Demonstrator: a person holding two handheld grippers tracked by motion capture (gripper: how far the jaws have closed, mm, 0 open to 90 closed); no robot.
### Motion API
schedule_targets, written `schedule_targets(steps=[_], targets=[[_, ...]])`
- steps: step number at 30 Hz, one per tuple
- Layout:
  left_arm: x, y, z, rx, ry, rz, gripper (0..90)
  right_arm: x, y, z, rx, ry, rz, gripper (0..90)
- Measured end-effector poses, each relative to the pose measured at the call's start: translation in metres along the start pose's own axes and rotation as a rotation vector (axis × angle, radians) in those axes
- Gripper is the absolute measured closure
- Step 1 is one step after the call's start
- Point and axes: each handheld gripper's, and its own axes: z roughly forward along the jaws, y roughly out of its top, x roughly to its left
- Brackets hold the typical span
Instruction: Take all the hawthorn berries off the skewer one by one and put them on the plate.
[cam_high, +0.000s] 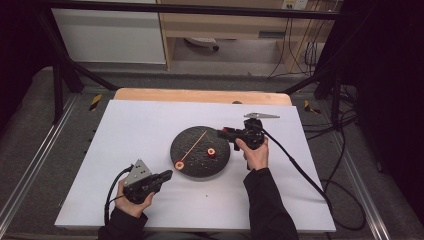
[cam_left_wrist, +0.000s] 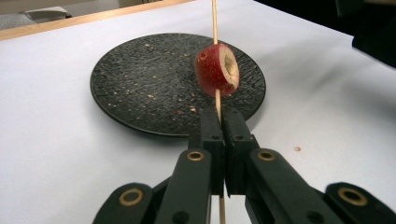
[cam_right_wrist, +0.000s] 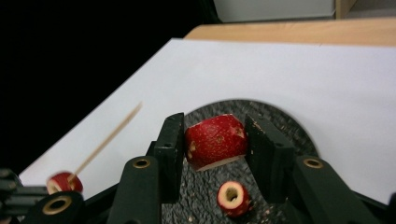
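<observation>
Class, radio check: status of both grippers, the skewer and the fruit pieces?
Left gripper shut on skewer, one red fruit piece threaded. Right gripper clamps a second piece above the plate. Third piece on plate. Nothing blocking.

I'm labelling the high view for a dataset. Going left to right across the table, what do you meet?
Left gripper → fruit piece on the skewer → loose fruit piece → right gripper.

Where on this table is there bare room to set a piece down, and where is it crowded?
The white sheet lies bare left of the black plate and along its far edge. Crowding sits over the plate: the skewer held by the left tongs, the right tongs gripping a red fruit piece, another piece lying loose.
</observation>
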Motion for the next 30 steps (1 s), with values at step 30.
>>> schedule_targets(steps=[30], targets=[[-0.001,-0.002,0.006,0.020,0.001,-0.002,88.0,0.018,-0.056,0.055,0.153,0.032,-0.054,48.2]])
